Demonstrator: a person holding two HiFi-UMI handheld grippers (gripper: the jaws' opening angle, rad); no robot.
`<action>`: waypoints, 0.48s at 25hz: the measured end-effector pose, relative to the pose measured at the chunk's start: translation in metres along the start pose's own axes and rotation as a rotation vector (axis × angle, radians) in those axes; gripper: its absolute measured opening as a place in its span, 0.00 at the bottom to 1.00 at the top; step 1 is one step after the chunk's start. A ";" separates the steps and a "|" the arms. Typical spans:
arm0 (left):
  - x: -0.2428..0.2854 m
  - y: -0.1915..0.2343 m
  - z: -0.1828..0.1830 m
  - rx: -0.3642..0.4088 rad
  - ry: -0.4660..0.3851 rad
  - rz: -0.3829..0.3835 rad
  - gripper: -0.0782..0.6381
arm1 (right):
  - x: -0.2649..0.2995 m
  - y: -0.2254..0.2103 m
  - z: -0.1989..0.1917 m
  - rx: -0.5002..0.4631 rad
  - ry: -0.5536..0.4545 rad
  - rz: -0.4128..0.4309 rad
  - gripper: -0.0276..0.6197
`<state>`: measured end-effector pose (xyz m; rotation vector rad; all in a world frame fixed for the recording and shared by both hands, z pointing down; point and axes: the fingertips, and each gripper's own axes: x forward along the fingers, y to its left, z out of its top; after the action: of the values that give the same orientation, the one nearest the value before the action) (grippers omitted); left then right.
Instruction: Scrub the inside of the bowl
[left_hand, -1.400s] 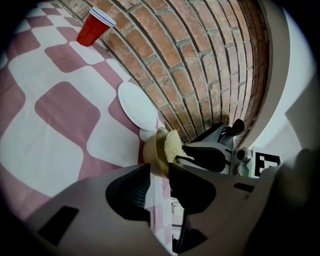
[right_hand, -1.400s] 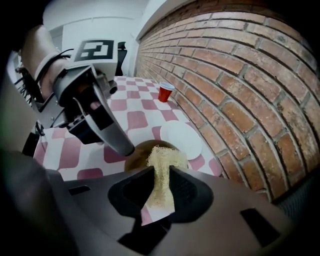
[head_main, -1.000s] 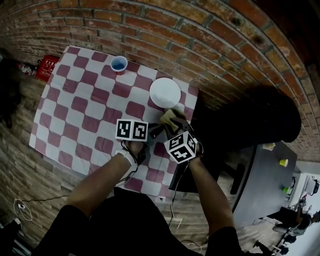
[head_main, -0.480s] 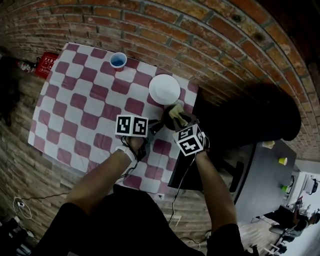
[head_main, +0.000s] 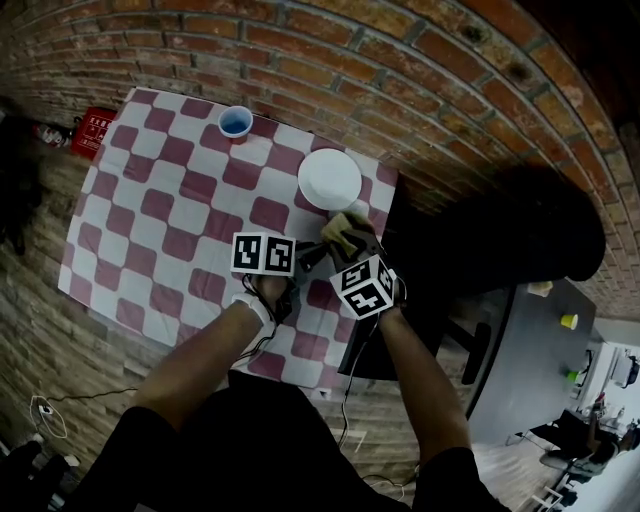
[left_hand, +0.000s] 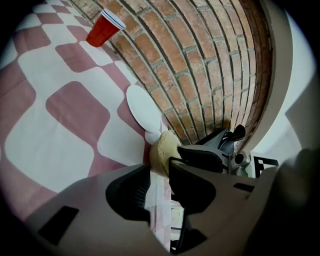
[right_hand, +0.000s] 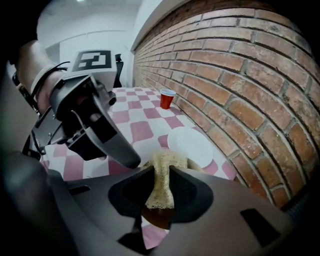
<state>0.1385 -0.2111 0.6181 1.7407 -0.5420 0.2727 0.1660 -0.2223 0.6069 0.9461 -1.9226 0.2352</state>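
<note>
**A:** Where is the white bowl (head_main: 329, 180)?

**B:** It sits on the red and white checked tablecloth (head_main: 150, 215), close to the brick wall (head_main: 420, 90).

**A:** What does the right gripper (right_hand: 161, 174) hold?

**B:** Its two jaws squeeze a yellow sponge (head_main: 343, 232). The sponge sticks out the front, right by the bowl's near rim. It is not inside the bowl. The pictures do not show if it touches the rim.

**A:** And the left gripper (left_hand: 159, 165)?

**B:** Its jaws are apart, with only tablecloth showing in the gap. It is just beside the right gripper, above the cloth.

**A:** Is there more on the table?

**B:** A red cup (head_main: 236, 122) stands at the far side, well apart from the bowl.
</note>
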 end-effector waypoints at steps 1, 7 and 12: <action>-0.001 0.001 0.001 -0.001 -0.001 0.002 0.28 | 0.002 -0.004 0.003 0.019 -0.005 -0.003 0.20; -0.004 0.004 0.003 -0.009 -0.008 0.007 0.28 | -0.001 -0.028 0.002 0.055 0.003 -0.024 0.20; -0.003 0.003 0.001 -0.015 -0.003 -0.001 0.28 | -0.013 -0.026 -0.014 -0.030 0.042 -0.029 0.20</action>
<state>0.1345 -0.2123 0.6195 1.7269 -0.5444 0.2643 0.1970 -0.2259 0.5981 0.9412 -1.8680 0.2076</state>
